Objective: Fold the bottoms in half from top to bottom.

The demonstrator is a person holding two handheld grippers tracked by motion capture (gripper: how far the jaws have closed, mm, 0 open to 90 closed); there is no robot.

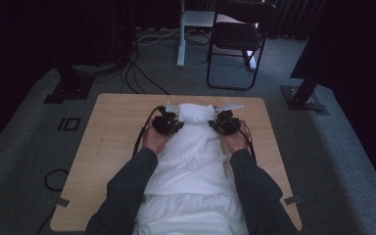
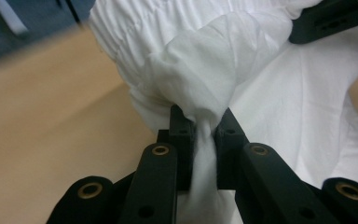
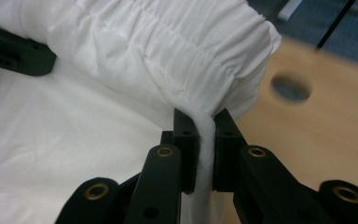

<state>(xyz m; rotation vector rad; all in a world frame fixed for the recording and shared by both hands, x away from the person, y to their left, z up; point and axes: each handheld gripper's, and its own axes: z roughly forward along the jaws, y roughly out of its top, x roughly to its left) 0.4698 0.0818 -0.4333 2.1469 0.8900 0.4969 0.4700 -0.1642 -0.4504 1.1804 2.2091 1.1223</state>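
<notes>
Pinching the far gathered edge of the white garment (image 1: 191, 156) on the table (image 1: 112, 147), left gripper (image 2: 200, 128) and right gripper (image 3: 204, 123) each clench soft, light, floppy cloth, best held at its corners.

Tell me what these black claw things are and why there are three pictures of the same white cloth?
The black things are two grippers, tools with two jaws that pinch like tongs. A person holds one in each hand. The top picture comes from a camera above the wooden table: you see the left gripper and the right gripper at the far end of a white garment lying on the table. The other two pictures come from small cameras riding on each gripper, looking along its jaws. There, the left gripper and the right gripper each pinch a fold of the cloth by its gathered edge.
</notes>
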